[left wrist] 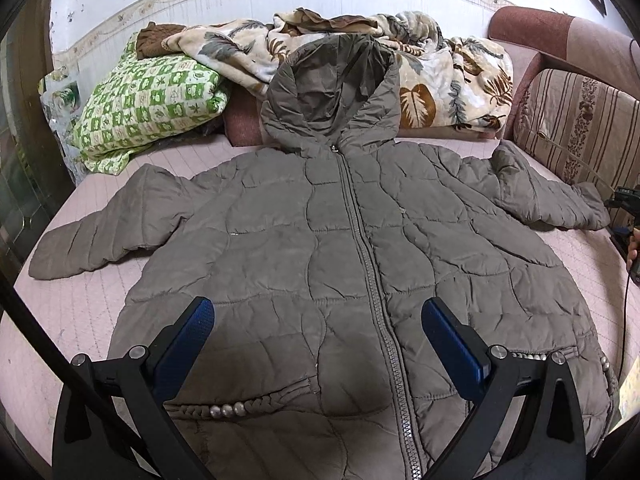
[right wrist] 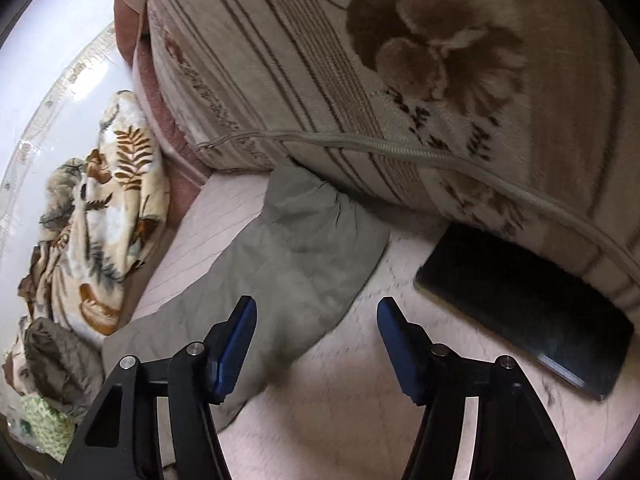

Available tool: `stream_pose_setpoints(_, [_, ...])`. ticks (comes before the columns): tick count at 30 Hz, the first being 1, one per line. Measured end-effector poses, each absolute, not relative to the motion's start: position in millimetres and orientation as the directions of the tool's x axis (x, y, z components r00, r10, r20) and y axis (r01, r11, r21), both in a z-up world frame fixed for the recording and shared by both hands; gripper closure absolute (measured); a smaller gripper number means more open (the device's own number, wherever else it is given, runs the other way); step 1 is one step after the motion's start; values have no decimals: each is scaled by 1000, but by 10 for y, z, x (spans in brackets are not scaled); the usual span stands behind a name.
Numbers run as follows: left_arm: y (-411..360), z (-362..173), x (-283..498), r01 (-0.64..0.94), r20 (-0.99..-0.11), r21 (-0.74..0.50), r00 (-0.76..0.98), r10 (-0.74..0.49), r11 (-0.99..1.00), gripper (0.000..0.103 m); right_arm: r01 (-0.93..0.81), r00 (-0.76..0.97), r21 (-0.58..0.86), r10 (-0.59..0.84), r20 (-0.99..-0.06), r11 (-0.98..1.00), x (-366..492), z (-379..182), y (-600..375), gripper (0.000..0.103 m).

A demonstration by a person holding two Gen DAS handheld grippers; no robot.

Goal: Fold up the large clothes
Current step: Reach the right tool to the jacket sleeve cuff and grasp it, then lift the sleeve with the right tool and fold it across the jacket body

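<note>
A grey-brown hooded puffer jacket (left wrist: 320,232) lies flat, front up and zipped, on the pink bed sheet (left wrist: 80,312), both sleeves spread out. My left gripper (left wrist: 318,312) is open above the jacket's lower front, left of the zip. My right gripper (right wrist: 316,316) is open just above the end of the jacket's right sleeve (right wrist: 304,240), its left finger over the cuff. The right gripper also shows in the left wrist view at the far right edge (left wrist: 626,200).
A black phone (right wrist: 524,316) lies on the sheet right of the sleeve. A striped floral cushion (right wrist: 400,80) stands behind it. A leaf-print blanket (left wrist: 360,52) and a green checked pillow (left wrist: 148,100) lie at the head of the bed.
</note>
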State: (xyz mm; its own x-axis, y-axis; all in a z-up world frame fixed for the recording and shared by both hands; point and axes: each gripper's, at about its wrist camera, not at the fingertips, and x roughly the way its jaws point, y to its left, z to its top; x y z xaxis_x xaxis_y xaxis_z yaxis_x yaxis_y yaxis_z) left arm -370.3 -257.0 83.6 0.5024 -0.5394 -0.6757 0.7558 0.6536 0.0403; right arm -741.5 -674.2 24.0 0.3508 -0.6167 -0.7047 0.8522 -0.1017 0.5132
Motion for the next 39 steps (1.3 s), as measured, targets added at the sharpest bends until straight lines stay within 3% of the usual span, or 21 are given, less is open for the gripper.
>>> stream_pose_setpoints(10, [-2713, 718, -3702, 773, -701, 59, 482, -526, 631, 0, 890, 303, 446, -610, -732, -92, -7304, -34, -7172, 39])
stream_pose_setpoints(12, [-2734, 693, -3701, 774, -705, 68, 483, -518, 629, 0, 899, 297, 432, -621, -726, -75, -7250, -49, -7215, 66])
stream_pose_setpoints(14, [-2742, 681, -3693, 773, -708, 70, 484, -515, 631, 0, 890, 300, 448, -634, -712, -82, -7273, -48, -7190, 83])
stream_pose_setpoints(21, [-2662, 761, -3720, 770, -687, 59, 493, -534, 635, 0, 895, 280, 445, -768, -576, -8, -7246, 682, -6853, 87])
stream_pose_setpoints(28, [-2529, 890, -3733, 757, -650, 54, 522, -552, 651, 0, 863, 385, 465, -850, -358, 195, -6881, 1725, -6296, 88])
stream_pose_setpoints(34, [-2406, 926, -3685, 741, -640, 54, 540, -546, 670, 0, 754, 603, 458, -772, -199, 471, -6055, 2370, -5817, 88])
stream_pose_setpoints(39, [-2297, 936, -3603, 722, -638, 41, 551, -538, 690, 0, 628, 762, 413, -629, -156, 659, -5267, 2620, -5317, 88])
